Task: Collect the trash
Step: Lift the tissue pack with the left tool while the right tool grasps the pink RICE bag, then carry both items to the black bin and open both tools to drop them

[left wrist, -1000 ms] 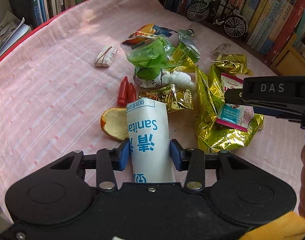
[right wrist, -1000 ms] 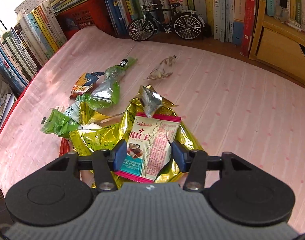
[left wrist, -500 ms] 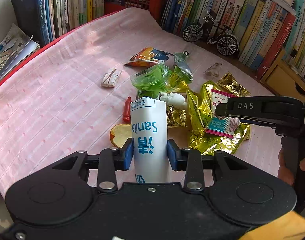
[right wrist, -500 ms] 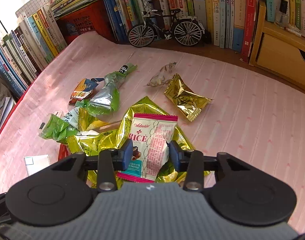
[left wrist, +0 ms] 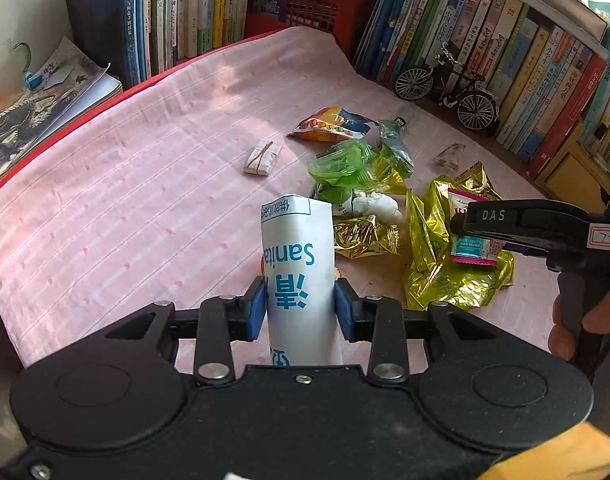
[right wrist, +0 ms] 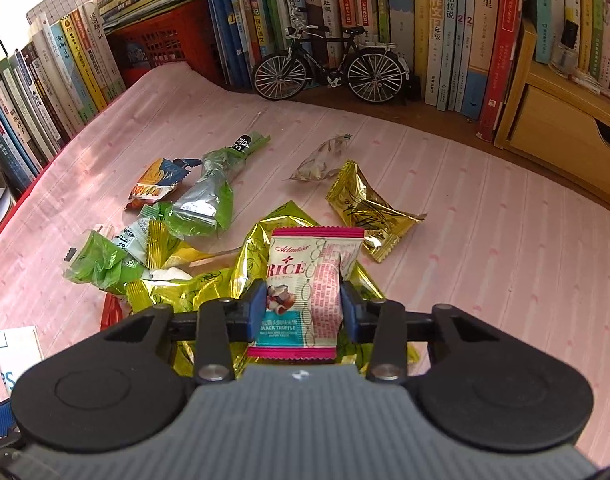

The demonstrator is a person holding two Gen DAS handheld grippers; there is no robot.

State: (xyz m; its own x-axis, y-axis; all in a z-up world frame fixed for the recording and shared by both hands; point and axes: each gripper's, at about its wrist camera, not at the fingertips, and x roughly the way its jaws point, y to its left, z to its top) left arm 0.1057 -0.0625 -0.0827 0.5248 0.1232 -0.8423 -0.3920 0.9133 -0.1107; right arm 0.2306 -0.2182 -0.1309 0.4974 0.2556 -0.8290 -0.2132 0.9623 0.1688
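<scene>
Trash pile: loose wrappers spread over the pink striped cloth point(right wrist: 485, 240), books standing along its far edge.
Left gripper point(left wrist: 301, 310): blue pads pressed against both sides of a white paper sanitary bag point(left wrist: 297, 272) with blue lettering; jaws narrowed to the bag's width, bag standing upright between them, its top lifted above the cloth.
Right gripper point(right wrist: 301, 308): jaws closing, both blue pads against the sides of a pink-edged rice cracker packet point(right wrist: 305, 292); the packet's right side is buckling inward at the pad.
Rice packet, place: over the large crumpled gold foil bag point(right wrist: 261, 248), near centre of the pile; in the left wrist view it hangs under the right gripper's black finger, right of the sanitary bag.
Small gold wrapper point(right wrist: 365, 208): flat on the cloth, just beyond and right of the rice packet.
Green wrappers point(right wrist: 209, 200): left of the gold foil, bunched together.
Orange-and-blue snack packet point(right wrist: 157, 180): far left of the pile.
Clear wrapper point(right wrist: 321, 158): apart from the rest, toward the far side.
Folded paper bound with a rubber band point(left wrist: 262, 157): alone, left of the pile.
Model bicycle point(right wrist: 329, 68): at the far edge, before the books.
Person's hand point(left wrist: 585, 320): on the right gripper's handle, at the right edge of the left wrist view.
</scene>
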